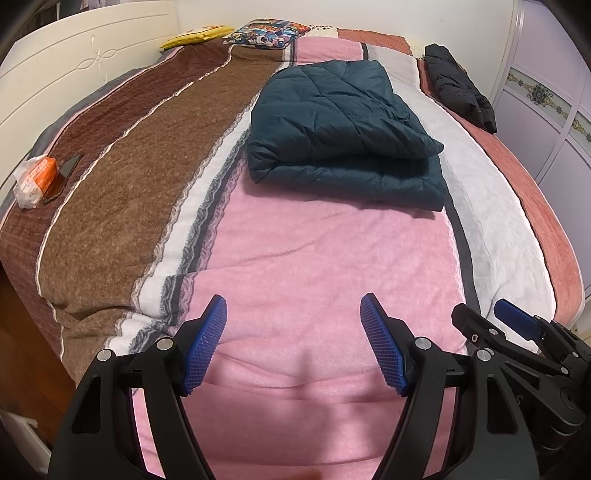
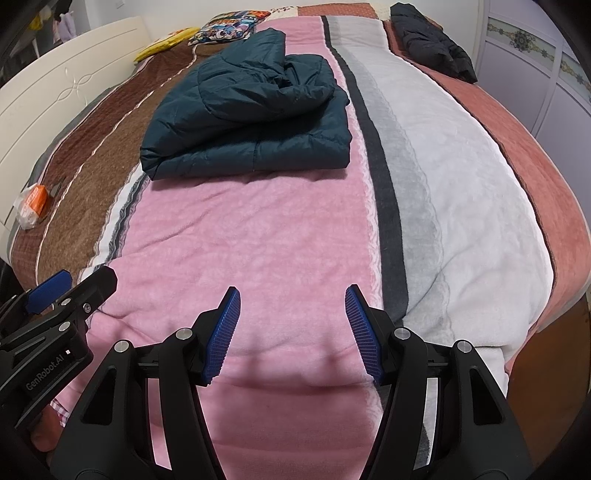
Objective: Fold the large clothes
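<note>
A dark teal quilted jacket (image 1: 343, 129) lies folded into a thick rectangle on the pink stripe of the bed cover, well ahead of both grippers; it also shows in the right wrist view (image 2: 255, 114). My left gripper (image 1: 293, 314) is open and empty above the near pink part of the bed. My right gripper (image 2: 292, 306) is open and empty beside it, to the right. Each gripper shows at the edge of the other's view: the right one (image 1: 491, 317) and the left one (image 2: 77, 284).
A black puffy jacket (image 1: 458, 86) lies at the far right of the bed (image 1: 129, 166). Pillows (image 1: 266, 33) sit at the far end. An orange packet in a plastic bag (image 1: 35, 181) and a dark flat object lie at the left edge. A white headboard (image 1: 74, 62) stands left, a wardrobe (image 1: 546, 110) right.
</note>
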Demonstrator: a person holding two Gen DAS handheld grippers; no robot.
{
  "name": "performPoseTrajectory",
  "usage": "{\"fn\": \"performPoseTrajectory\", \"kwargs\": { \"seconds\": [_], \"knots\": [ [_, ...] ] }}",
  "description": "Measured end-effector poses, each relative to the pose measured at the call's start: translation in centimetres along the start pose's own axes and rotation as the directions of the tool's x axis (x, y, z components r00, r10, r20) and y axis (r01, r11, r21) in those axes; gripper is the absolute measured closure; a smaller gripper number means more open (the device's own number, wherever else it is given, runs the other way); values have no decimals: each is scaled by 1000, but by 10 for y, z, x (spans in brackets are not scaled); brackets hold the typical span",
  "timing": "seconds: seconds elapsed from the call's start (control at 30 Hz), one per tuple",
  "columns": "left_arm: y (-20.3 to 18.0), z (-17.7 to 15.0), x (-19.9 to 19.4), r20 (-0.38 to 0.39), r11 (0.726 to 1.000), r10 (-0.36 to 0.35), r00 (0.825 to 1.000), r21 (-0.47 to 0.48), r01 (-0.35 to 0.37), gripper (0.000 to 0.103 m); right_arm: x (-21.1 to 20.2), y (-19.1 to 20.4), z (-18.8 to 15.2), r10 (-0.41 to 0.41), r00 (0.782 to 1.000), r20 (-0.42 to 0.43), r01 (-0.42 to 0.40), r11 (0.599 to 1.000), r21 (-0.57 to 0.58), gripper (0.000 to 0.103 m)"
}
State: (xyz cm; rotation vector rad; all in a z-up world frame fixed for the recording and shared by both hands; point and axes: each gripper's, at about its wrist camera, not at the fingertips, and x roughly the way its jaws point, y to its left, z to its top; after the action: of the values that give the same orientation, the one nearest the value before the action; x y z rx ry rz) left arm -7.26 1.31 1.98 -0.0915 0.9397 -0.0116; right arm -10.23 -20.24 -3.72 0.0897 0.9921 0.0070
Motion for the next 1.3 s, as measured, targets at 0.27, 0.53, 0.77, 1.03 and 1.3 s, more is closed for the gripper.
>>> {"fn": "performPoseTrajectory", "kwargs": {
  "seconds": [0.27,0.53,0.77,1.03,1.3],
  "knots": [
    [1,1,-2,4,1000,3,1000,2,-3,31,0,1,-1,-1,1000,0,1,1000,2,44],
    [-2,1,-5,21,1000,3,1000,12,-3,31,0,0,-1,0,1000,0,0,1000,0,44],
    [-3,0,-5,22,1000,3,1000,12,-3,33,0,0,-1,0,1000,-1,0,1000,1,44],
    [-3,0,-5,21,1000,4,1000,12,-4,33,0,1,-3,0,1000,-5,0,1000,-1,44],
    [-4,0,-5,18,1000,10,1000,6,-11,33,4,-1,-3,4,1000,-11,-4,1000,-4,44]
  ]
}}
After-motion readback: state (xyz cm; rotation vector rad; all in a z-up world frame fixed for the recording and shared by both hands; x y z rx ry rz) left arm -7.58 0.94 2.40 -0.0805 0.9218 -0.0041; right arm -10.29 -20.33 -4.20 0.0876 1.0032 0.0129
